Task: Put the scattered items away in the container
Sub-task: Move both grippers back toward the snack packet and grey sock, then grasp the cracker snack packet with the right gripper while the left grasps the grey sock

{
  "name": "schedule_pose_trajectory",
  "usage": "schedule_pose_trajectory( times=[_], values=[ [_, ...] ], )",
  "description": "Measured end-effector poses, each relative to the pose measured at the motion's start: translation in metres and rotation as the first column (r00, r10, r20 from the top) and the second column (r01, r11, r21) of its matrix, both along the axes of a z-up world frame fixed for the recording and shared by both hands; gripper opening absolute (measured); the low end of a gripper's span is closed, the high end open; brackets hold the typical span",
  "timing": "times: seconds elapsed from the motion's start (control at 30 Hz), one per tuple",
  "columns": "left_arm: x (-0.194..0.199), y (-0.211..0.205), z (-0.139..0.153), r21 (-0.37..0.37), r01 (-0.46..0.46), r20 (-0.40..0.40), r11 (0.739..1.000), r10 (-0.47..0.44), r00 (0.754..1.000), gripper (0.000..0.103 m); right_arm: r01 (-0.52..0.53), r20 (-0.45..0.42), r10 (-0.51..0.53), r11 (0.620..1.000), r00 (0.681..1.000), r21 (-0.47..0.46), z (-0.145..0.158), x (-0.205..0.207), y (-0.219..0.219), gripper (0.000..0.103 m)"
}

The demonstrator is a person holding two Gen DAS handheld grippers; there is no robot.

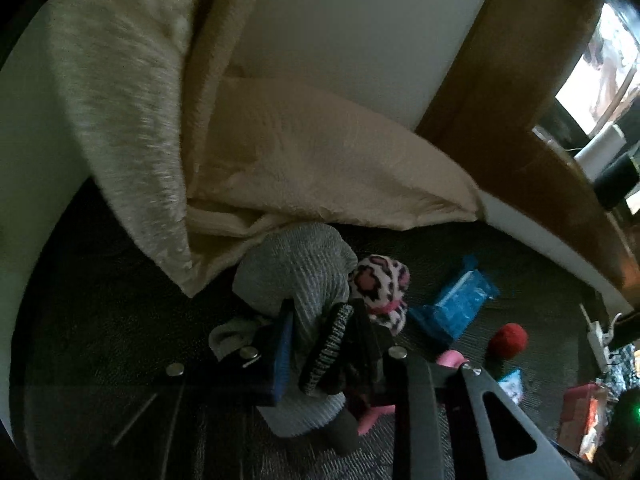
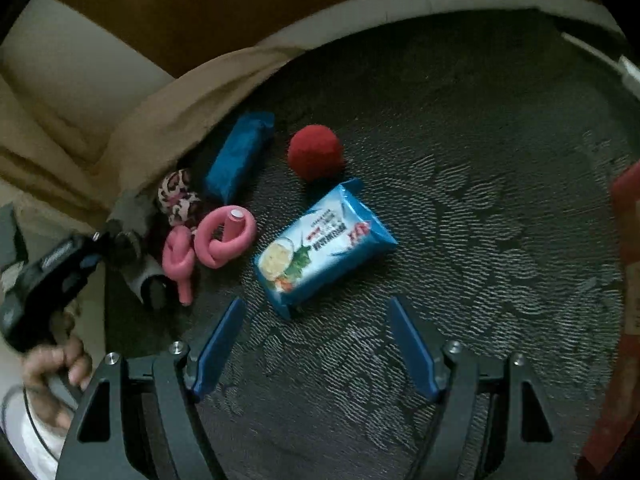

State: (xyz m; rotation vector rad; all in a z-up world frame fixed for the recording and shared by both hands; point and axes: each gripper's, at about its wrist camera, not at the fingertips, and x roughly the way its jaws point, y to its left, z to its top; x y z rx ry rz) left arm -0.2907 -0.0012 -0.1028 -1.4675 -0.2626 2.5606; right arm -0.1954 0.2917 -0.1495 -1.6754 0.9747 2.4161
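Observation:
My left gripper (image 1: 316, 332) is shut on a grey ribbed sock (image 1: 304, 276) with a black-and-white cuff, held just above the dark carpet; it also shows at the left of the right wrist view (image 2: 128, 236). A pink leopard-print sock (image 1: 380, 284) lies right beside it (image 2: 176, 196). My right gripper (image 2: 316, 320) is open and empty, just short of a light blue snack packet (image 2: 324, 244). A red ball (image 2: 316, 152), a dark blue packet (image 2: 240, 152) and a pink twisted foam tube (image 2: 220, 240) lie beyond. No container shows clearly.
A beige blanket (image 1: 320, 160) and textured pillow (image 1: 120, 120) hang down onto the carpet at the back. A brown wooden frame (image 1: 520, 80) runs at the right. A red box edge (image 2: 628, 240) stands at the far right. Patterned dark carpet (image 2: 480, 200) spreads to the right.

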Motion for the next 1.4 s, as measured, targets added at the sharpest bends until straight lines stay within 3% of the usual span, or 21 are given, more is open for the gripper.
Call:
schedule_pose_trajectory(
  times=[0.17,0.37,0.53,0.63,0.7,0.8,0.93,1.4],
  values=[
    [0.016,-0.006,0.013,0.026,0.011,-0.004,1.0,-0.011,1.0,0.028,0.019,0.011,-0.018,0.999,1.0,-0.049,-0.011,-0.017,0.002,0.078],
    [0.031,-0.006,0.018,0.044,0.04,0.004,0.998,-0.04,0.999,0.028,0.027,0.021,-0.027,1.0,0.999,-0.001,-0.02,-0.041,-0.001,0.078],
    [0.042,-0.003,0.018,0.047,0.063,0.015,0.997,-0.063,0.998,0.028,-0.03,0.029,0.026,0.987,0.999,0.155,-0.019,-0.058,-0.021,0.078],
    [0.046,-0.002,0.019,0.052,0.065,0.018,0.997,-0.066,0.998,0.028,-0.088,0.046,0.079,0.961,0.996,0.263,-0.019,-0.065,-0.038,0.078],
    [0.048,0.0,0.021,0.053,0.068,0.015,0.996,-0.069,0.998,0.028,-0.141,0.058,0.129,0.933,0.99,0.331,-0.019,-0.065,-0.052,0.072],
    [0.054,0.003,0.025,0.054,0.074,0.007,0.996,-0.075,0.997,0.028,-0.191,0.053,0.184,0.91,0.981,0.369,-0.019,-0.059,-0.065,0.063],
    [0.064,0.008,0.033,0.05,0.086,-0.007,0.995,-0.086,0.996,0.028,-0.213,0.044,0.212,0.906,0.976,0.365,-0.014,-0.044,-0.071,0.051],
    [0.113,0.037,0.057,0.023,0.16,-0.038,0.987,-0.159,0.986,0.028,-0.169,-0.061,0.203,0.92,0.977,0.354,0.034,0.03,-0.054,0.048]
  ],
)
